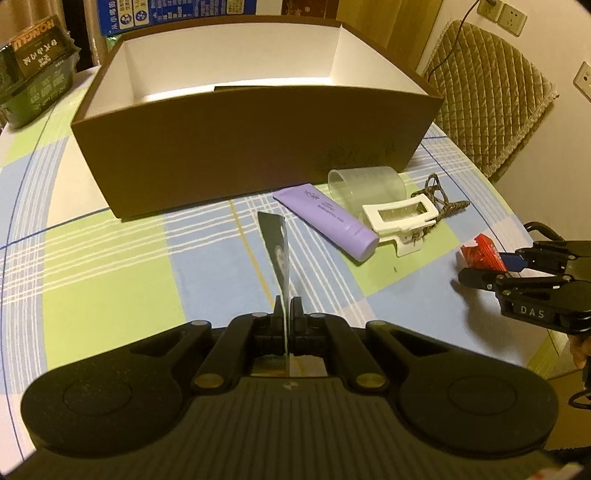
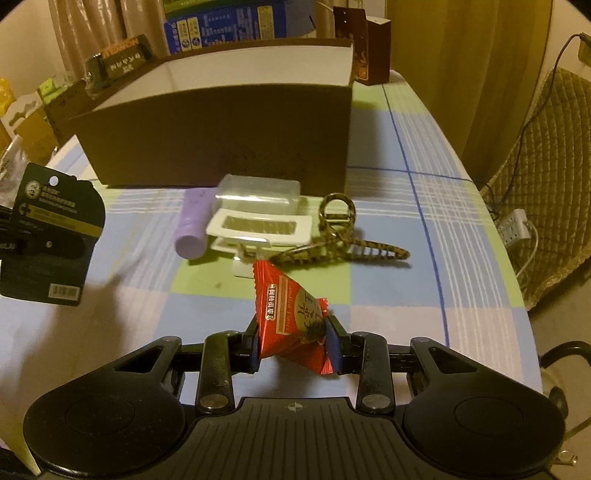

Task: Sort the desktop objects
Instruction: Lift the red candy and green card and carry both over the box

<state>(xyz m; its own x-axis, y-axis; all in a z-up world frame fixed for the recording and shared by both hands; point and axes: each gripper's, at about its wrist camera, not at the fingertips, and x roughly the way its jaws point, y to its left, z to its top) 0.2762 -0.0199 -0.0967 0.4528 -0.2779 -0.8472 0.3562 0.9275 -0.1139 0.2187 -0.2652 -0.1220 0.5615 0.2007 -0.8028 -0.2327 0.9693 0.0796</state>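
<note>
My left gripper (image 1: 285, 308) is shut on a thin black packaging card (image 1: 277, 254), held edge-on above the checked tablecloth; the card also shows at the left of the right wrist view (image 2: 55, 229). My right gripper (image 2: 294, 341) is shut on a red snack packet (image 2: 291, 317), held above the cloth; it shows at the right of the left wrist view (image 1: 480, 275). A brown open box (image 1: 251, 147) with a white inside stands behind. In front of it lie a purple tube (image 1: 328, 221), a clear cup (image 1: 365, 184), a white hair claw (image 1: 399, 218) and a braided keychain (image 2: 332, 236).
A dark green packet box (image 1: 37, 70) sits at the table's far left. Blue cartons (image 2: 221, 22) and a brown carton (image 2: 369, 48) stand behind the box. A padded chair (image 1: 487, 96) and a power strip (image 2: 513, 225) are to the right of the table.
</note>
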